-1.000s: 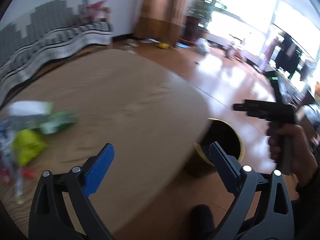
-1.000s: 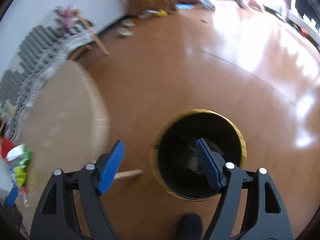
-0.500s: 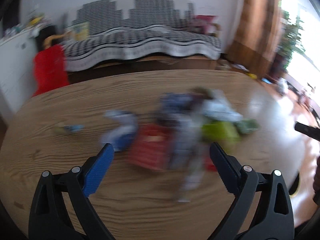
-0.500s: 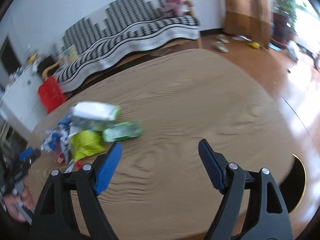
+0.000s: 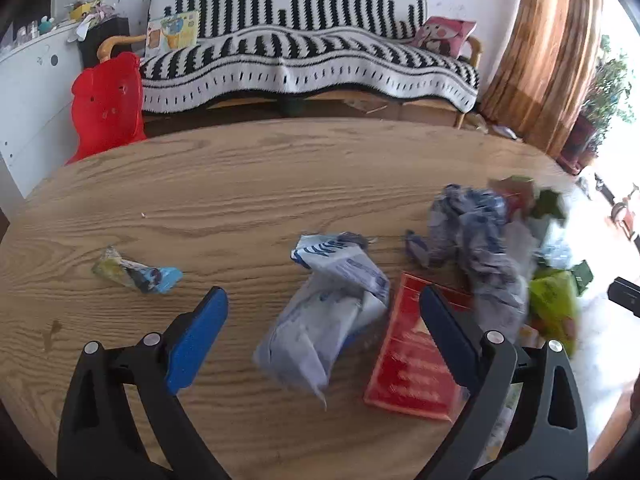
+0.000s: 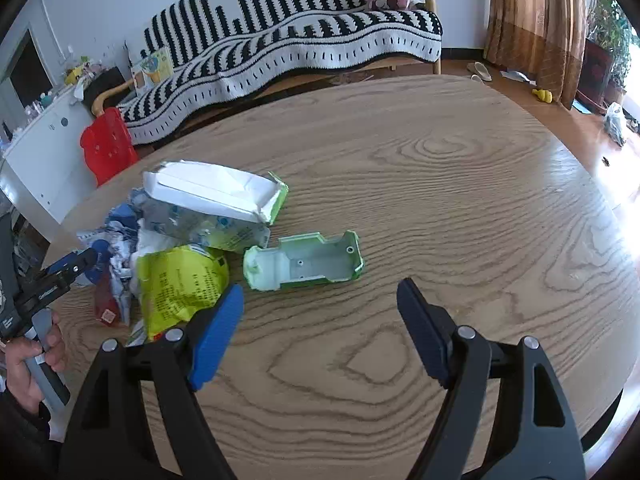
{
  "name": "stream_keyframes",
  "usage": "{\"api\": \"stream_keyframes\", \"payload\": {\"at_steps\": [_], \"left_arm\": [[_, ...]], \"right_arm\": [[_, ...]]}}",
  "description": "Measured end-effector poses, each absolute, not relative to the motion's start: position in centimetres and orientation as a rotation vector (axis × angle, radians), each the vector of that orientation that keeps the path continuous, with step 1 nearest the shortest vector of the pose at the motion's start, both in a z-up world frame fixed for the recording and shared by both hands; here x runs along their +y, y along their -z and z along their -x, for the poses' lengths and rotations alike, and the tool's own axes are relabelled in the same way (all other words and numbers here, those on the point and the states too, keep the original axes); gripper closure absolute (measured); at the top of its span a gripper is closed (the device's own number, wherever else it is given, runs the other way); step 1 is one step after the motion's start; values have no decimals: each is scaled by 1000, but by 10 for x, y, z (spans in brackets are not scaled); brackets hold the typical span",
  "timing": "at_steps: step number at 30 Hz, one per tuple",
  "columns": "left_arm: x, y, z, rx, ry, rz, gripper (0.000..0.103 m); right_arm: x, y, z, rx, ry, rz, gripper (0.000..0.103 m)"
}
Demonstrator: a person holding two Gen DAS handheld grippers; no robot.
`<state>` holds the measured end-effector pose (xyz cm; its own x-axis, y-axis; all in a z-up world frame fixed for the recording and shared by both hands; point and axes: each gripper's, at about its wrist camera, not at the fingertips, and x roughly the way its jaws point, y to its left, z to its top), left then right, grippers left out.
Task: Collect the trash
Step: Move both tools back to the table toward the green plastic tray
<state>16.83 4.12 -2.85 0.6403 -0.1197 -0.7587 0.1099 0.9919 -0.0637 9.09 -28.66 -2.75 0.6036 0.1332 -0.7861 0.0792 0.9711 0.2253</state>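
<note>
Trash lies in a heap on the oval wooden table (image 5: 248, 184). In the left wrist view my left gripper (image 5: 322, 320) hangs open over a crumpled white-and-blue wrapper (image 5: 328, 312), with a red packet (image 5: 412, 364) by its right finger; a small candy wrapper (image 5: 136, 272) lies apart to the left. In the right wrist view my right gripper (image 6: 320, 320) is open and empty above bare table, just short of a green-and-white plastic tray (image 6: 304, 262). A yellow-green bag (image 6: 180, 284) and a white wipes pack (image 6: 212, 192) lie left of it. The left gripper (image 6: 76, 260) shows at the left edge.
A striped sofa (image 5: 304, 52) and a red plastic chair (image 5: 108, 104) stand behind the table. Brown curtains (image 6: 536, 16) and a sunlit wooden floor (image 6: 592, 120) are to the right. A person's hand (image 6: 28, 356) holds the left gripper's handle.
Both grippers have swung from the black bin on the floor over to the table and the trash heap. Both stay open and empty.
</note>
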Motion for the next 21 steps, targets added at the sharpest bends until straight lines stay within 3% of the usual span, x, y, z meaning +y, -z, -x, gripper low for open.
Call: {"api": "stream_keyframes", "payload": {"at_steps": [2,6,8,21], "left_arm": [[42,34,-174,878,120,17,15],[43,40,-179,908,122,16,59],[43,36,-177,906,101,13,65],[27,-6,-150,827,121,36,70]], "right_arm": [[-286,31,-95,931,-31,-241,27],[-286,37,-104,947,-35,-219,27],[-285,42,-108,956,-31,-207,27],[-277,62,-129,987,-64,-217,21]]}}
